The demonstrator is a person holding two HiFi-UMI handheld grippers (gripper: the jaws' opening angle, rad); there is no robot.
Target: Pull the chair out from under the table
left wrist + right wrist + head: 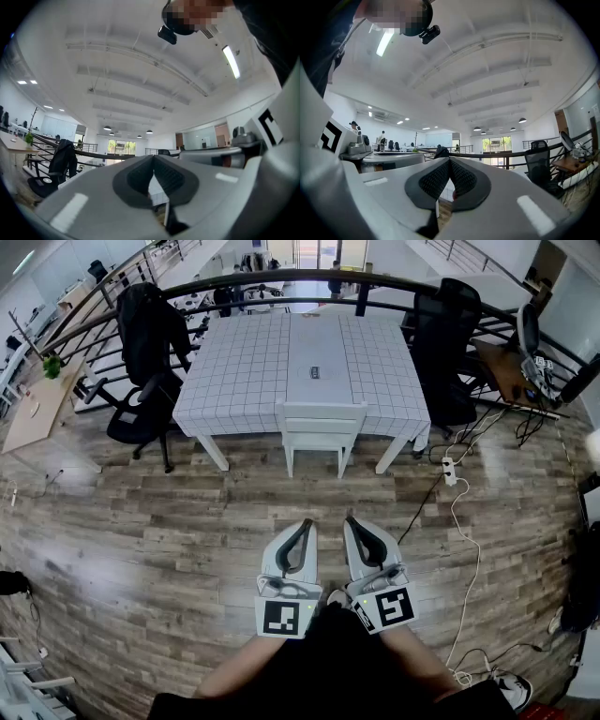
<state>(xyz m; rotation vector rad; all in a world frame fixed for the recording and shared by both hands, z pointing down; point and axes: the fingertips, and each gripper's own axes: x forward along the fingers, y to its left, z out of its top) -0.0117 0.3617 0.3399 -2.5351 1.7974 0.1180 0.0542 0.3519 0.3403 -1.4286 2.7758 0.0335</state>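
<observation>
A white chair [321, 427] stands pushed under the near edge of the white table [244, 371] with a grid-patterned top, in the head view's upper middle. My left gripper [307, 523] and right gripper [349, 518] hang side by side over the wood floor, well short of the chair, both shut with nothing between the jaws. In the left gripper view the shut left gripper [153, 159] points level toward the table. The right gripper view shows the right gripper [449, 161] closed the same way, with a strip of the table showing below its tips.
A black office chair [148, 357] with a jacket stands left of the table; another black chair [446, 343] stands at its right. A curved black railing [281, 282] runs behind. A power strip [449, 471] and white cable [467, 559] lie on the floor at right.
</observation>
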